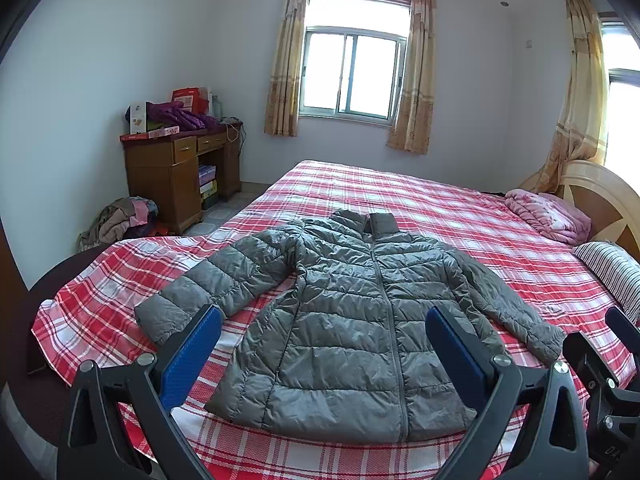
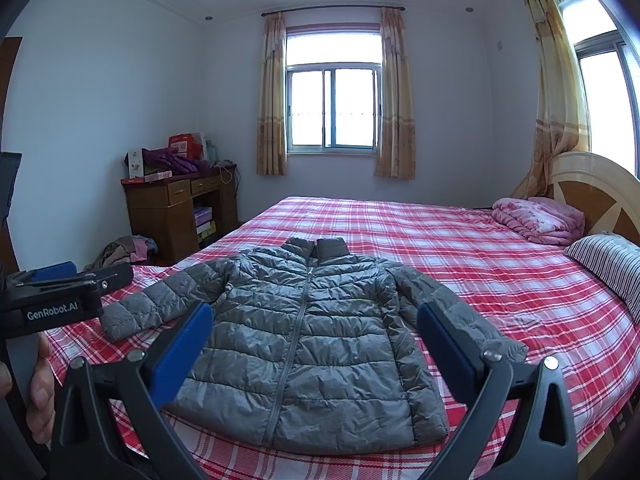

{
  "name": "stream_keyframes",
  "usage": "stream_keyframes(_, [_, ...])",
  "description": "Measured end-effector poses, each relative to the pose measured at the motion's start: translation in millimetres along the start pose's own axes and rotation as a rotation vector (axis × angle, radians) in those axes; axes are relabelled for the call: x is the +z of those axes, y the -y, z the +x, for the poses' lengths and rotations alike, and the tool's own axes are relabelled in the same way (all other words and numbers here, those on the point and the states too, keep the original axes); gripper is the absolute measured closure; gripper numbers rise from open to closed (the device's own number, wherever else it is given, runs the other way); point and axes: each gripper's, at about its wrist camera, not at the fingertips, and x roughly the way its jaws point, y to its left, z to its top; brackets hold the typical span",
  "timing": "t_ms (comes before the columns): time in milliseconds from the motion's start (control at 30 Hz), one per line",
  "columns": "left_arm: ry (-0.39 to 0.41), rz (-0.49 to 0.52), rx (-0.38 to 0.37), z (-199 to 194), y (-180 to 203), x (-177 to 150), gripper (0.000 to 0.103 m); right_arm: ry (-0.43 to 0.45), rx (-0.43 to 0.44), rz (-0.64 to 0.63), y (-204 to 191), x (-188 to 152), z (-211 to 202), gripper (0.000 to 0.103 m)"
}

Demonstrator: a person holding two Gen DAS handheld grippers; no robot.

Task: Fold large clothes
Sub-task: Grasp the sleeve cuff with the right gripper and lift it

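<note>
A grey quilted puffer jacket lies flat, front up and zipped, on the red plaid bed, collar pointing away, both sleeves spread out. My left gripper hovers open above the jacket's hem, nothing between its blue pads. In the right wrist view the same jacket fills the near bed, and my right gripper hangs open over it, empty. The other gripper's black body shows at the left edge, held by a hand. Part of the right gripper appears at the left view's right edge.
A folded pink quilt and a striped pillow lie by the wooden headboard. A brown desk piled with boxes and purple clothing stands at the left wall, with a heap of clothes on the floor.
</note>
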Motion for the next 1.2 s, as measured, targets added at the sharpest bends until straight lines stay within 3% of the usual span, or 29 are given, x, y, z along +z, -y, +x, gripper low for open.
stream_keyframes(367, [-0.009, -0.007, 0.000, 7, 2, -2, 0.001, -0.016, 0.006, 0.004, -1, -6, 6, 0.000])
stream_keyframes(567, [-0.050, 0.018, 0.008, 36, -1, -13, 0.001, -0.041, -0.013, 0.025, 21, -12, 23, 0.000])
stream_keyframes(900, [-0.192, 0.091, 0.051, 138, -7, -32, 0.001, -0.201, -0.214, 0.249, 151, -54, 91, 0.000])
stream_keyframes(1200, [-0.232, 0.158, 0.072, 216, 2, -33, 0.001, -0.341, -0.437, 0.443, 275, -100, 136, 0.003])
